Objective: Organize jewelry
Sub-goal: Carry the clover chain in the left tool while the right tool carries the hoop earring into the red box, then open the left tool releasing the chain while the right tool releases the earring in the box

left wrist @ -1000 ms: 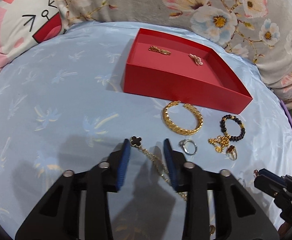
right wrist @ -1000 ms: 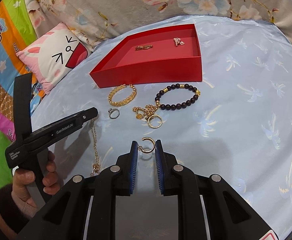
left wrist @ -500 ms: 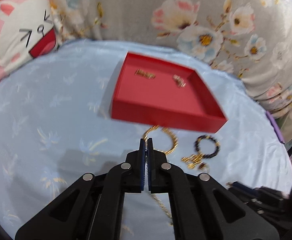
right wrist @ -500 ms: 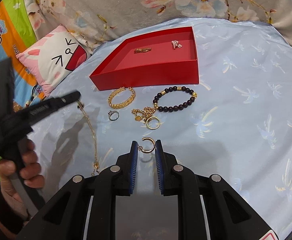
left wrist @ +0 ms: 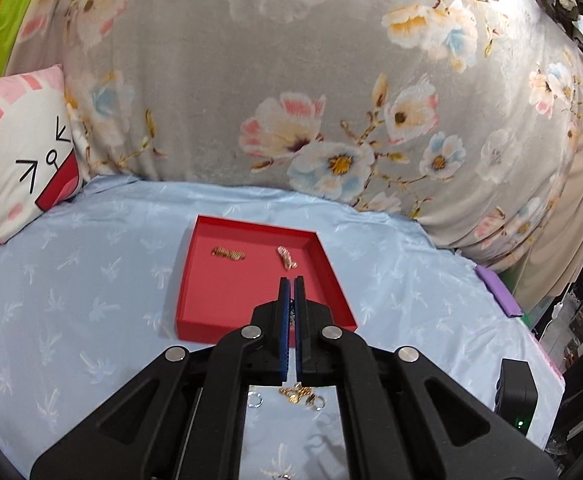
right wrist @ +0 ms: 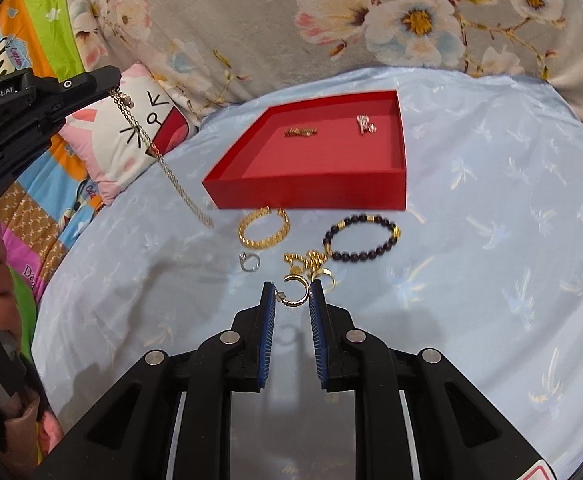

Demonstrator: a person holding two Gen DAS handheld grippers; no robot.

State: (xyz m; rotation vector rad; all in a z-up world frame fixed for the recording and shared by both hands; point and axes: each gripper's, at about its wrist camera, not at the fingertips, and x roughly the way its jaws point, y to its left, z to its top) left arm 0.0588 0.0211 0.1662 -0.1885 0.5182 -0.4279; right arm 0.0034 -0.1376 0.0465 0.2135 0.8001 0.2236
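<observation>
Tray (right wrist: pixel 303 196) position governs the coming move. In the right wrist view the red tray lies at 12 o'clock from the right gripper (right wrist: pixel 291 300), open side up, with two small gold pieces already on its floor. The right gripper's fingers are clamped on a gold hoop earring (right wrist: pixel 296 290), held across its width just above the blue sheet (right wrist: pixel 491 280).

The left gripper (left wrist: pixel 290 296) has its fingers pressed together on a gold chain (right wrist: pixel 163 164). In the right wrist view the chain hangs from the fingertips at 10 o'clock, its long axis sloping down toward 5 o'clock, its lower end level with the tray's near left corner. In the left wrist view the tray sits directly ahead at 12 o'clock, beneath the fingertips.

Judgement: the left hand is nearer to release, and the chain's trailing end must clear the near wall. The bangle (right wrist: pixel 263 228), bead bracelet (right wrist: pixel 361 238) and silver ring (right wrist: pixel 249 261) remain on the sheet.
</observation>
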